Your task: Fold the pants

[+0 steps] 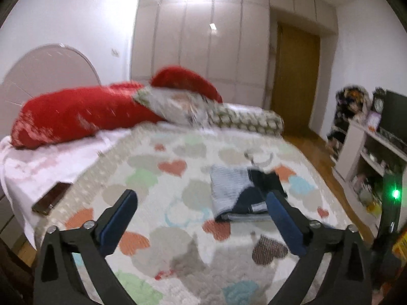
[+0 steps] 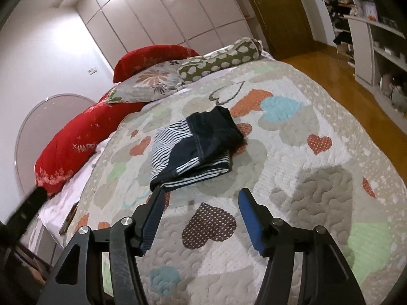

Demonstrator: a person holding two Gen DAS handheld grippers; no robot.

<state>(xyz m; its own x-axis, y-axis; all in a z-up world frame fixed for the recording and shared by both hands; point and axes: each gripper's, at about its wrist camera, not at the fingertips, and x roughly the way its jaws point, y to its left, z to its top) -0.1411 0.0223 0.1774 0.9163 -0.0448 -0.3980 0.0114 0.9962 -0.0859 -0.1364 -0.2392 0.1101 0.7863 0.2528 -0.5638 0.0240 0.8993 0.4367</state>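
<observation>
The pants (image 2: 195, 147) lie folded in a compact bundle on the heart-patterned quilt (image 2: 305, 152), dark navy with striped white-and-navy parts. They also show in the left wrist view (image 1: 241, 193), blurred. My left gripper (image 1: 201, 198) is open and empty, above the quilt, with the bundle just past its right finger. My right gripper (image 2: 201, 195) is open and empty, a little short of the bundle's near edge, its left fingertip close to the bundle's corner.
Red pillows (image 2: 68, 147), a floral pillow (image 2: 150, 81) and a spotted bolster (image 2: 221, 58) lie at the head of the bed. A phone (image 1: 51, 198) rests on the white sheet at the left. Wooden floor (image 2: 343, 76) and white shelves (image 2: 381, 38) are to the right.
</observation>
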